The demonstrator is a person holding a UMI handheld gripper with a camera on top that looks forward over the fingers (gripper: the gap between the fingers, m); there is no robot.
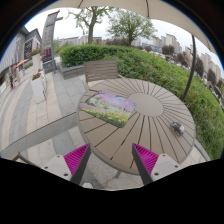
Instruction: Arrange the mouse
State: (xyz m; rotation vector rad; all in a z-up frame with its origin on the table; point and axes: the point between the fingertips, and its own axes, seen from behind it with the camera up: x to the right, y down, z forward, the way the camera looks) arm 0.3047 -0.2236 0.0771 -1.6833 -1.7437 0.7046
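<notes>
A round wooden slatted table (150,125) stands ahead of my gripper (111,163). A small grey mouse (177,127) lies on the table's right side, well beyond and to the right of my fingers. A colourful rectangular mouse mat (109,107) lies on the table's left part. My gripper is open and empty, held above the table's near edge, with its magenta pads (146,158) wide apart.
A wooden chair (100,70) stands behind the table. Paved ground (40,115) lies to the left, with a hedge (150,65) and grass to the right. A slanted pole (191,62) rises at the right. Buildings and trees stand far off.
</notes>
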